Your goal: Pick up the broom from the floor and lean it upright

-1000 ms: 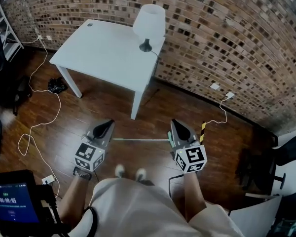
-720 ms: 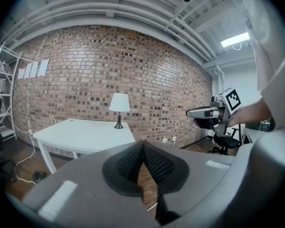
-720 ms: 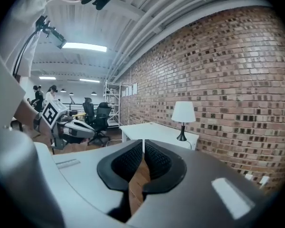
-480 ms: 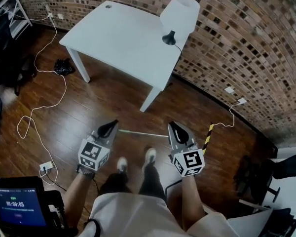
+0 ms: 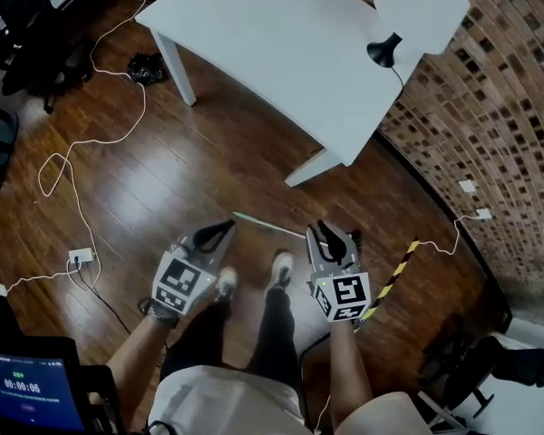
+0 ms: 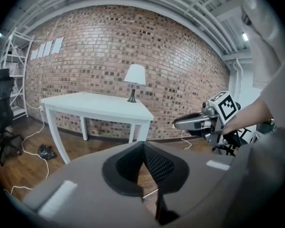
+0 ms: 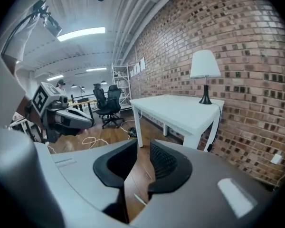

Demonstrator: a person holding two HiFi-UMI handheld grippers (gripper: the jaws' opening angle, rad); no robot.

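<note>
The broom lies flat on the wooden floor. Its thin pale handle (image 5: pixel 267 225) runs between my two grippers, and a yellow-and-black striped stretch (image 5: pixel 394 277) shows to the right. My left gripper (image 5: pixel 221 233) hovers just left of the handle's end, its tips shut together on nothing. My right gripper (image 5: pixel 331 239) is over the handle, pointing down at an angle, with its jaws opening and only floor between them. A sliver of the handle (image 7: pixel 139 199) shows low between the right jaws, and a similar sliver of handle (image 6: pixel 150 193) shows in the left gripper view.
A white table (image 5: pixel 281 43) with a lamp (image 5: pixel 417 12) stands ahead against the brick wall (image 5: pixel 508 107). White cables (image 5: pixel 72 175) and a power strip (image 5: pixel 80 257) lie at the left. The person's feet (image 5: pixel 281 268) are between the grippers. Office chairs (image 7: pixel 107 106) stand further back.
Both grippers have dropped toward the floor and the broom handle as the person bent down. The handle now lies right at the gripper tips.
</note>
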